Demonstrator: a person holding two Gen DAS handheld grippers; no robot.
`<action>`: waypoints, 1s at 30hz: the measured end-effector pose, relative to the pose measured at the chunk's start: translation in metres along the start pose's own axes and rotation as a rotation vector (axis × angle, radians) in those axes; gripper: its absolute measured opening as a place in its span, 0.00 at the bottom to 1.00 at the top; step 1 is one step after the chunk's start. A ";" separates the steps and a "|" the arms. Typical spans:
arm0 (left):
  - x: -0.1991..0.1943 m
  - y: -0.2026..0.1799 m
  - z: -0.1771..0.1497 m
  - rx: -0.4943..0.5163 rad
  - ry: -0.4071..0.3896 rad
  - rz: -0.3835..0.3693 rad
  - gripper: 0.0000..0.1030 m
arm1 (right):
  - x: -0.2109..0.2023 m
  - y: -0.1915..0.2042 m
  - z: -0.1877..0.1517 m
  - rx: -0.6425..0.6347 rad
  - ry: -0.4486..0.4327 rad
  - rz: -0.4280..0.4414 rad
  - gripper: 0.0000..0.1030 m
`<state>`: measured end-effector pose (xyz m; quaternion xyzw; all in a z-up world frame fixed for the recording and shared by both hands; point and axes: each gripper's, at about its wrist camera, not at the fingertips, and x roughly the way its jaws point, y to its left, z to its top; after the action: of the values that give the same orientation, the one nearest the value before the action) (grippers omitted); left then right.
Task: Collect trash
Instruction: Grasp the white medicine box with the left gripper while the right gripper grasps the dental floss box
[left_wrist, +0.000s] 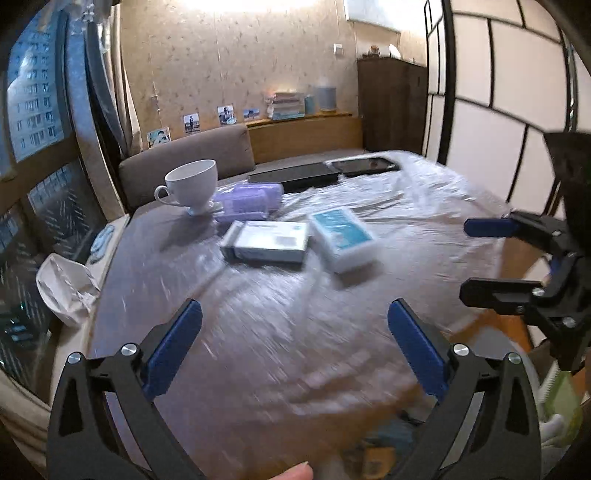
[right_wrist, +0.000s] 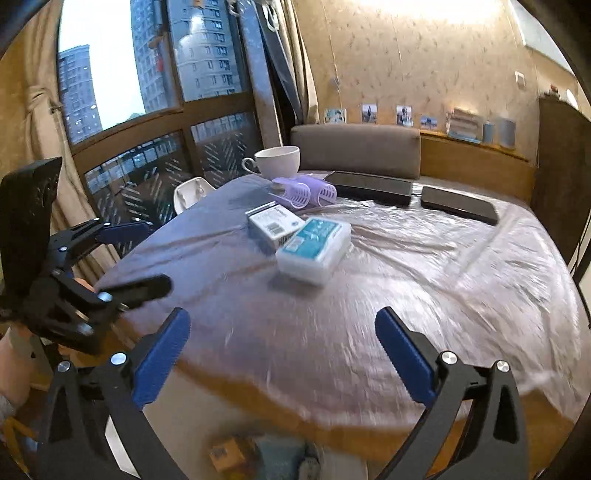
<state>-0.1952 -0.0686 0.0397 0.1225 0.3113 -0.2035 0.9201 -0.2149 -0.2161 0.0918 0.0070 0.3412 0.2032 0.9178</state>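
Trash candidates: teal pack (right_wrist: 314, 249) sits mid-bench, touching the white box (right_wrist: 273, 225) just behind it; which of these counts as trash I can't tell for sure. Behind the box lie purple rollers (right_wrist: 306, 192), then a white cup (right_wrist: 277, 160) at the far left edge of the bench (right_wrist: 424, 295), which is covered w/ clear plastic sheet. Two dark flat devices (right_wrist: 373, 186) rest at the far side, right of the cup. A crumpled white bag (left_wrist: 66, 288) hangs off the bench edge, left of the pack. Left tool (left_wrist: 295, 332) and right tool (right_wrist: 282, 338) both hover over the near edge, well short of the pack, jaws wide apart, nothing between them. Step looks like btwn items: lining up a fresh pick. Next move prob needs one tool to go fwd and down, straddle the pack across its narrow side, then close w/o nudging the box.
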 end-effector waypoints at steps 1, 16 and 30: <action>0.005 0.004 0.003 0.005 0.009 0.003 0.98 | 0.006 0.002 0.002 0.000 0.007 -0.013 0.96; 0.097 0.035 0.033 0.059 0.169 -0.042 0.98 | 0.098 -0.029 0.039 0.132 0.147 -0.056 0.96; 0.128 0.048 0.048 0.069 0.238 -0.145 0.98 | 0.111 -0.048 0.050 0.111 0.195 -0.082 0.90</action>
<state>-0.0560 -0.0811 0.0016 0.1546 0.4189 -0.2639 0.8550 -0.0900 -0.2115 0.0532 0.0240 0.4397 0.1460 0.8859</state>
